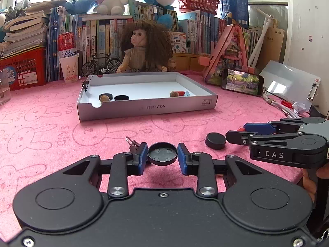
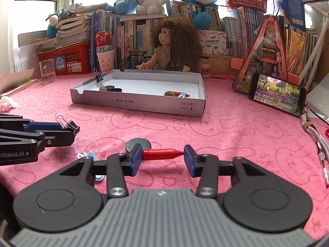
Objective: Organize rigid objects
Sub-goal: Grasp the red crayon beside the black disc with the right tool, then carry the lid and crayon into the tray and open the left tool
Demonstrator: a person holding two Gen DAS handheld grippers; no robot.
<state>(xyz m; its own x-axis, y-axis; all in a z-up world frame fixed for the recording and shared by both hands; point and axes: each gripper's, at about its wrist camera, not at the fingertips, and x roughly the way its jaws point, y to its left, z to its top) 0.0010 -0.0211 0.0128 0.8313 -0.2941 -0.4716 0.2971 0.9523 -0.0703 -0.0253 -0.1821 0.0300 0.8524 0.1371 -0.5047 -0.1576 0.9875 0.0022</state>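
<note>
In the left wrist view my left gripper is shut on a round black cap, hollow side up, just above the pink cloth. A second black cap lies to its right, by my right gripper. In the right wrist view my right gripper is shut on a red pointed pen piece, held lengthwise with its tip against the right pad. The black cap lies just behind it. A white box tray farther back holds black caps, walnuts and red and blue bits.
A binder clip and a clear suction cup lie near my left gripper. A phone, cables and a pen crowd the right. A glass, doll and books line the back.
</note>
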